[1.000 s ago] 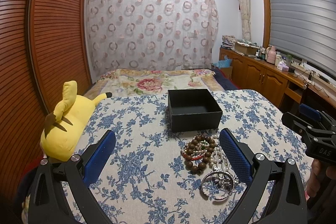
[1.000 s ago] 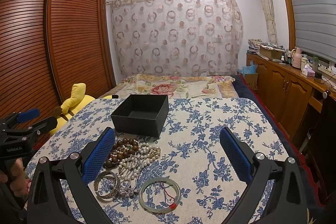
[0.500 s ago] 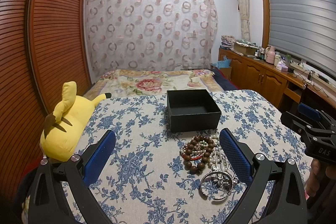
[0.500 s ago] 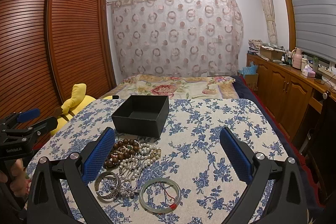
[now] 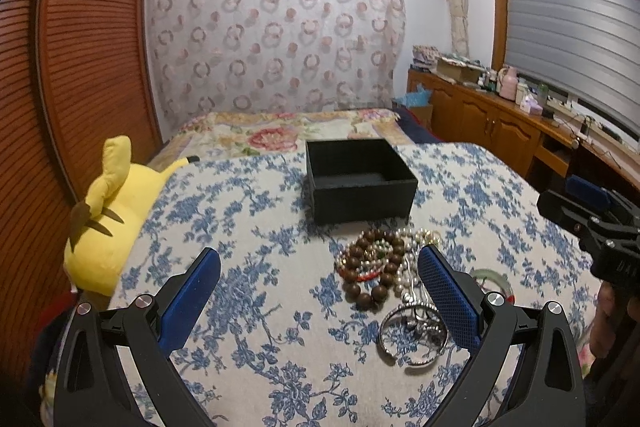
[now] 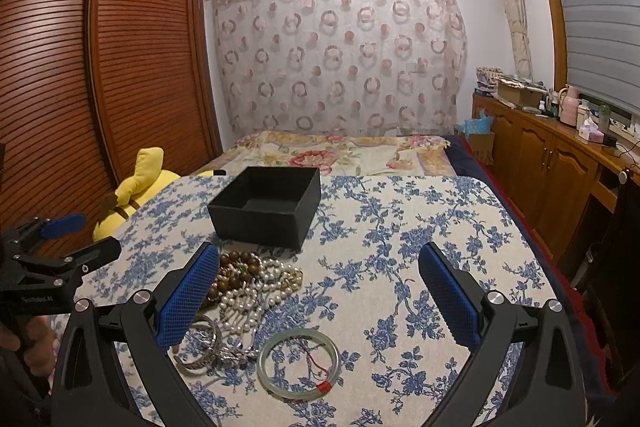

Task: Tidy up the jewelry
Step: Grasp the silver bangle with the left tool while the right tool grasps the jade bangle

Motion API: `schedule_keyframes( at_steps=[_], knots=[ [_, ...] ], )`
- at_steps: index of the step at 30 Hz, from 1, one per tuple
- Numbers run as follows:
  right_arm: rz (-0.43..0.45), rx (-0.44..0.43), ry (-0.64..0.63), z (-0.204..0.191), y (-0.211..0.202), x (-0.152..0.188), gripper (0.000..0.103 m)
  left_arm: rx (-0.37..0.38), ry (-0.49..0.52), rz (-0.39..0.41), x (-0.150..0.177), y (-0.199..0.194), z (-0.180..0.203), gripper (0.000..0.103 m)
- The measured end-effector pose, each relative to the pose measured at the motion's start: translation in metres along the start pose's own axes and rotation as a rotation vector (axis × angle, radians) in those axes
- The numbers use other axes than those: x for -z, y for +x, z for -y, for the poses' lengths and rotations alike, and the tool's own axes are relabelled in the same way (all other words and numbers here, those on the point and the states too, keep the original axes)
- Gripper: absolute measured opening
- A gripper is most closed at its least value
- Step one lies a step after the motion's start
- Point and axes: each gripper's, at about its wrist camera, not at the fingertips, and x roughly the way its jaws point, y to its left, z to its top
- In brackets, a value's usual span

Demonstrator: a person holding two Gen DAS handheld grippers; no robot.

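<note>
An open black box [image 5: 360, 183] [image 6: 266, 213] stands empty on the blue-flowered tablecloth [image 5: 248, 267]. In front of it lies a jewelry pile: a brown wooden bead bracelet [image 5: 370, 267] [image 6: 234, 267], pearl strands [image 6: 256, 291], a silver bangle [image 5: 412, 337] [image 6: 200, 347] and a pale green jade bangle [image 6: 298, 363]. My left gripper [image 5: 318, 293] is open and empty, above the cloth left of the pile. My right gripper [image 6: 320, 291] is open and empty, above the jade bangle. Each gripper shows in the other's view [image 5: 592, 223] [image 6: 48, 255].
A yellow plush toy [image 5: 108, 215] lies at the table's left edge. A bed [image 6: 340, 151] lies beyond the table. A wooden wardrobe [image 6: 100, 67] stands at left, and wooden cabinets [image 6: 552, 163] with clutter run along the right wall.
Both views have shifted only slightly. The box and jewelry lie as before, and both grippers stay open.
</note>
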Motion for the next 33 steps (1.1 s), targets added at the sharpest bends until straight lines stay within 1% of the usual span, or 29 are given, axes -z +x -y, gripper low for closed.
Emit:
schedule_keyframes(
  at_steps=[9, 15, 19, 21, 24, 27, 28, 29, 31, 33],
  knots=[
    [-0.058, -0.011, -0.014, 0.005, 0.014, 0.014, 0.101, 0.047, 0.035, -0.089, 0.02, 0.022, 0.004, 0.095],
    [-0.106, -0.021, -0.042, 0.008, 0.019, 0.029, 0.1, 0.099, 0.055, -0.154, 0.031, 0.036, 0.009, 0.095],
    [-0.162, -0.041, -0.051, 0.015, 0.025, 0.044, 0.091, 0.151, 0.056, -0.196, 0.039, 0.045, 0.014, 0.095],
    [-0.183, -0.054, -0.053, 0.018, 0.028, 0.049, 0.082, 0.169, 0.067, -0.211, 0.041, 0.048, 0.019, 0.095],
    [-0.208, -0.059, -0.063, 0.019, 0.031, 0.056, 0.078, 0.209, 0.078, -0.232, 0.045, 0.051, 0.026, 0.095],
    [-0.221, -0.066, -0.069, 0.02, 0.033, 0.06, 0.077, 0.258, 0.078, -0.25, 0.048, 0.054, 0.031, 0.095],
    [-0.225, -0.068, -0.07, 0.02, 0.034, 0.06, 0.077, 0.269, 0.077, -0.258, 0.049, 0.056, 0.032, 0.093],
    [-0.229, -0.071, -0.072, 0.02, 0.034, 0.061, 0.077, 0.278, 0.079, -0.266, 0.049, 0.058, 0.034, 0.087],
    [-0.233, -0.075, -0.073, 0.021, 0.034, 0.062, 0.077, 0.294, 0.081, -0.281, 0.051, 0.063, 0.037, 0.086],
    [-0.237, -0.075, -0.074, 0.021, 0.034, 0.063, 0.077, 0.31, 0.089, -0.291, 0.052, 0.065, 0.041, 0.081]
  ],
)
